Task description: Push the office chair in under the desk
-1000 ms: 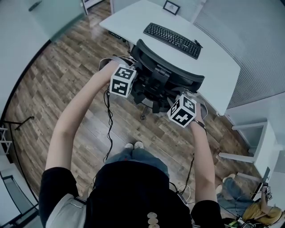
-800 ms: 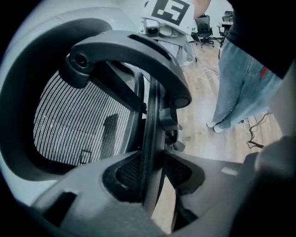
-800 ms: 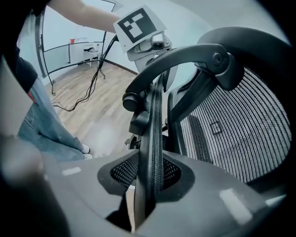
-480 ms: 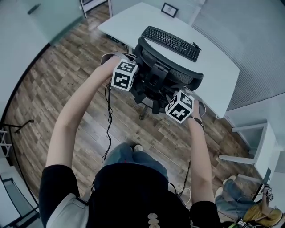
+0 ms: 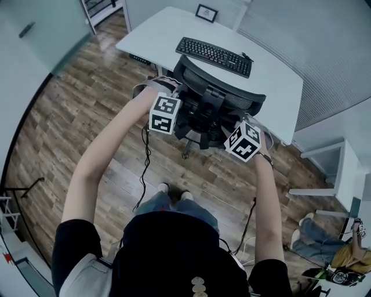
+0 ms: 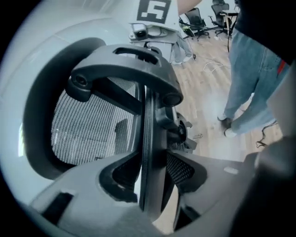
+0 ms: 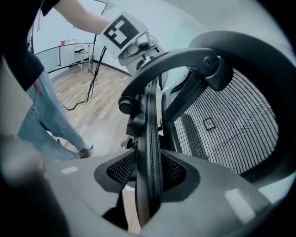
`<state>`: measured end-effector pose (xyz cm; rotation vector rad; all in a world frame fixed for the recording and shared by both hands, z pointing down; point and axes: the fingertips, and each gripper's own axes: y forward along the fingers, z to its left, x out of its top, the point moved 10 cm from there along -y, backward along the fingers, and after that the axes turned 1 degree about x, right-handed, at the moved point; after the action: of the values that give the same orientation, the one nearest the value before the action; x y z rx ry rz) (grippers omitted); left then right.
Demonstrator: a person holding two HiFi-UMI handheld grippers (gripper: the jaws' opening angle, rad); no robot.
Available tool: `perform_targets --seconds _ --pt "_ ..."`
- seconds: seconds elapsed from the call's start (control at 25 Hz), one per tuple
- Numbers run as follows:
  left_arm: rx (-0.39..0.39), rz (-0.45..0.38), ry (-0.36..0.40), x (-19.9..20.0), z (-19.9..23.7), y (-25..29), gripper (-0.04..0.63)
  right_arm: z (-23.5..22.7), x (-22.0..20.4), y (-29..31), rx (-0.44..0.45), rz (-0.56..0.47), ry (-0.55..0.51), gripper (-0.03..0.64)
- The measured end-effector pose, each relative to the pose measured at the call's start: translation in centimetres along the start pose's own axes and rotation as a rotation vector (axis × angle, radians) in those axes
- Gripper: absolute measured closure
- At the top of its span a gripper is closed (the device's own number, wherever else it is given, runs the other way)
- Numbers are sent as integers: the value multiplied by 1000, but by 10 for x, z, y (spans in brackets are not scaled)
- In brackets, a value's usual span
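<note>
The black mesh office chair (image 5: 223,101) stands with its backrest toward me and its seat partly under the white desk (image 5: 278,81). My left gripper (image 5: 172,101) is at the backrest's left edge and my right gripper (image 5: 242,130) at its right edge. In the left gripper view the backrest's rim (image 6: 147,134) runs between the left gripper (image 6: 150,185) jaws, which are opening, with a gap on the rim's left side. In the right gripper view the rim (image 7: 150,125) lies between the right gripper (image 7: 148,176) jaws, also opening, pads close beside it.
A black keyboard (image 5: 214,56) and a small framed picture (image 5: 206,12) lie on the desk. Wooden floor (image 5: 75,116) spreads to the left, a glass partition behind it. A white side table (image 5: 324,174) and bags (image 5: 342,261) sit at the right. Cables hang by my legs.
The chair has rolled a little farther toward the desk with both grippers at its backrest. My feet have stepped forward behind it.
</note>
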<state>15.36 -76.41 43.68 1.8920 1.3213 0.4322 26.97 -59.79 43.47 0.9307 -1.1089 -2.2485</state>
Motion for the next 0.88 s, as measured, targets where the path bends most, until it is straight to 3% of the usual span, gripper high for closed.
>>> perform_targets --seconds 0.12,0.24,0.32,0.48,0.56,0.68,0.76,0.88 --pt "142 -24 -7 -7 -12 -12 397 4 -2 -21 -81 -28 53 422" --pt "344 -87 -105 -25 -18 -39 426 7 -9 -52 -186 -127 188 420" --pt "480 -159 -226 -37 -20 -63 489 14 -18 -74 -252 -253 351 426" --pt "681 -332 -556 -53 -24 -101 586 31 -38 -102 -420 -535 671 468" --pt "732 -437 -736 -57 -24 -115 588 40 -47 -110 -522 -669 797 505" --pt "743 -598 -995 -61 -26 -125 588 56 -56 -120 -687 -820 938 566" --pt "732 -658 -1114 -64 -31 -123 588 65 -60 -125 -774 -862 993 603" --pt "711 -703 -1231 -68 -39 -117 588 78 -67 -129 -847 -856 1025 620"
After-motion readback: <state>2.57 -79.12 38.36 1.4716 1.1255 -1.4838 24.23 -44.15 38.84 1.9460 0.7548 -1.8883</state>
